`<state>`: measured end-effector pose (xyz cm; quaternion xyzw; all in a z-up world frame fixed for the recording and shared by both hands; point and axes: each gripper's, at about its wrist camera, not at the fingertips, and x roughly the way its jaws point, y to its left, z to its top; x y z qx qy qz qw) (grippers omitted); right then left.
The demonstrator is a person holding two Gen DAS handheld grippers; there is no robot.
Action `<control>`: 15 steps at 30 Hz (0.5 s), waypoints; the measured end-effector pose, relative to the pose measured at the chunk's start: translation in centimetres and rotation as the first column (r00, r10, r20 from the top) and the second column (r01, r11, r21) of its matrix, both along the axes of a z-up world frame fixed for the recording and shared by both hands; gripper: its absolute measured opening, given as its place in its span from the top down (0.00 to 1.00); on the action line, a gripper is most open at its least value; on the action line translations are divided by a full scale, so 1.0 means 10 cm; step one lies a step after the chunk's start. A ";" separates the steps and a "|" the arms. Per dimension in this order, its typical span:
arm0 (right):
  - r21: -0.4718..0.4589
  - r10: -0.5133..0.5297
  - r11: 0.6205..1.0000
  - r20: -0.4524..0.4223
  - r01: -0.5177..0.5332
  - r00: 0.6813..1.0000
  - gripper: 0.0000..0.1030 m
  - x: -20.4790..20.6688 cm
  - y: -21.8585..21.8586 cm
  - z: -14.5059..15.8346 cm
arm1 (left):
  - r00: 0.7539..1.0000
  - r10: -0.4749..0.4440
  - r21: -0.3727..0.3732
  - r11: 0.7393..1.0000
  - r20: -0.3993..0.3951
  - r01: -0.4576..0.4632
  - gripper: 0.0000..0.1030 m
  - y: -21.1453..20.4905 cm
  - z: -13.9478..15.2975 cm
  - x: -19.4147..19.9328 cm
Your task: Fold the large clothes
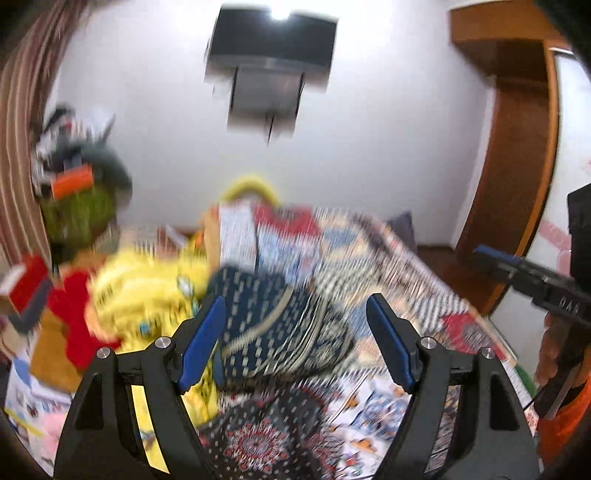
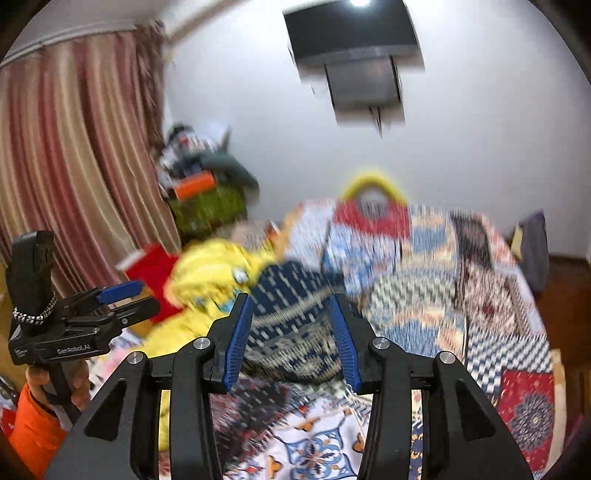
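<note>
A dark blue patterned garment (image 1: 280,325) lies bunched on the patchwork bedspread (image 1: 388,266), with a yellow garment (image 1: 147,291) to its left. My left gripper (image 1: 295,332) is open and empty, held above the blue garment. In the right wrist view the blue garment (image 2: 291,314) and the yellow garment (image 2: 214,273) show again. My right gripper (image 2: 291,332) is open and empty, also above the blue garment. The left gripper (image 2: 122,295) shows at the left of the right wrist view, the right gripper (image 1: 491,258) at the right of the left wrist view. Both views are motion-blurred.
A red cloth (image 1: 77,295) lies left of the yellow garment. A cluttered pile (image 2: 207,177) stands by the striped curtain (image 2: 74,147). A television (image 2: 354,33) hangs on the white wall. A wooden wardrobe (image 1: 517,147) stands at the right. A yellow-handled bag (image 2: 373,206) sits at the bed's far side.
</note>
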<state>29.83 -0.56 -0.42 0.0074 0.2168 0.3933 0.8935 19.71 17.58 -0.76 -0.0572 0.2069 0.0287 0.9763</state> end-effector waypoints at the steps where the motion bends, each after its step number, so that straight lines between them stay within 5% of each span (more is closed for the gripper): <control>1: 0.022 0.001 1.000 0.021 -0.002 1.000 0.62 -0.10 -0.03 0.06 | 0.999 -0.003 0.011 1.000 0.038 0.002 0.24 -0.08 0.10 -0.12; 10: 0.144 -0.075 0.989 0.242 0.040 0.967 0.62 -1.01 -0.27 0.45 | 0.948 0.064 0.144 0.983 0.311 -0.114 0.24 -0.71 0.57 -1.02; 15: 0.147 -0.121 0.986 0.291 0.080 0.949 0.51 -1.16 -0.26 0.43 | 0.926 0.098 0.181 0.968 0.366 -0.174 0.15 -0.84 0.58 -1.25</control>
